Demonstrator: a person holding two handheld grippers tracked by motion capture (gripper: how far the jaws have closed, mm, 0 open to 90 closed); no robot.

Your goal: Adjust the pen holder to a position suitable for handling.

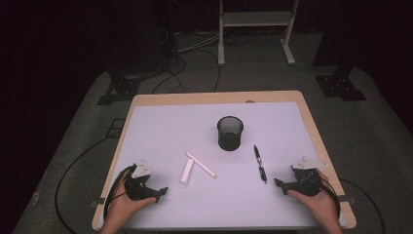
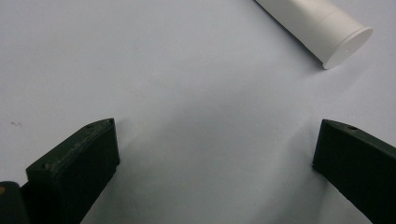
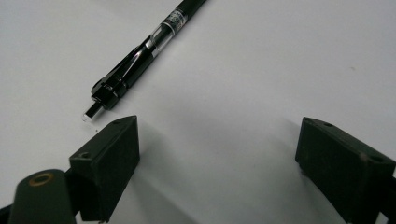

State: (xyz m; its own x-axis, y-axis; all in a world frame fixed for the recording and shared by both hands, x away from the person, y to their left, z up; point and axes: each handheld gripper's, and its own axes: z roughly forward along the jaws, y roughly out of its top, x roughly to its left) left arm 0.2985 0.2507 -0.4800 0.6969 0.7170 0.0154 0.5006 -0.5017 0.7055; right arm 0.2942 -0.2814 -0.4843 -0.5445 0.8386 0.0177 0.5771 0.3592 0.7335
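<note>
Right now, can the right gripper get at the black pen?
Probably yes: the right gripper is open, the pen lies just ahead of it on the table, nothing between.

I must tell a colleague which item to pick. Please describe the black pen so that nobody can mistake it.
Find the black mesh cup on the table. The pen lies just right of it, near the right gripper. It is thin and black; the two sticks left are white.

Left claw [image 1: 155, 194]: black body, pale grey three-cornered plate showing on top, black cable looping off behind. Right claw [image 1: 282, 185]: same black build, same grey plate, cable trailing along wrist. Jaws appearing as matte black blocks, small screw holes showing near tips; brass-coloured ring sitting on right claw's lower left part. Forearms showing bare, no sleeves.
</note>
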